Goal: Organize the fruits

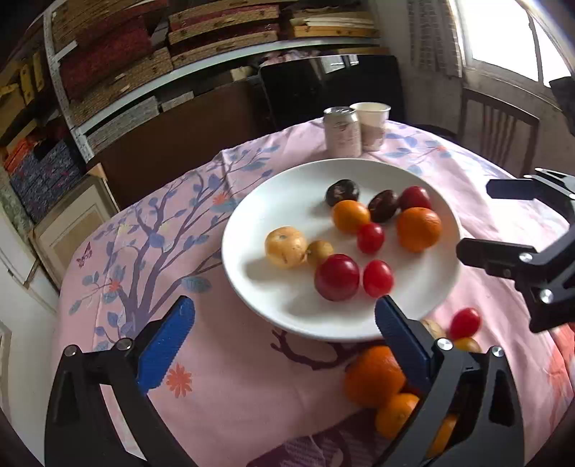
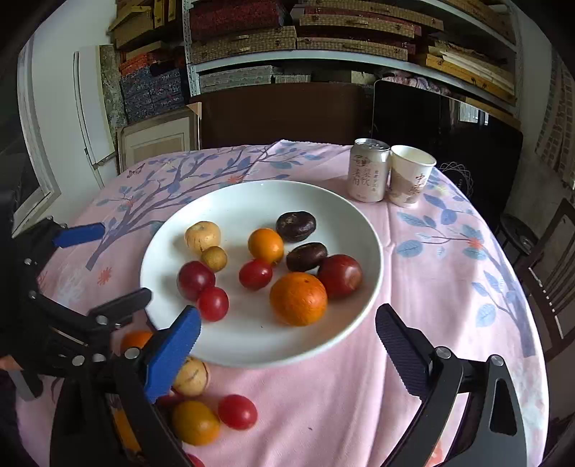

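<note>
A round table in pink floral cloth (image 2: 431,287) bears a white plate (image 2: 251,201), can (image 2: 368,170), paper cup (image 2: 409,176) and loose fruit (image 2: 196,422).

Soft daylight came from a blown-out window (image 1: 503,32) at the upper right of the left wrist view. Fruits cast faint shadows on the white plate (image 2: 233,201). Fisheye bending curved the shelves (image 2: 323,54); the corners went black and the frame edges blurred.
</note>
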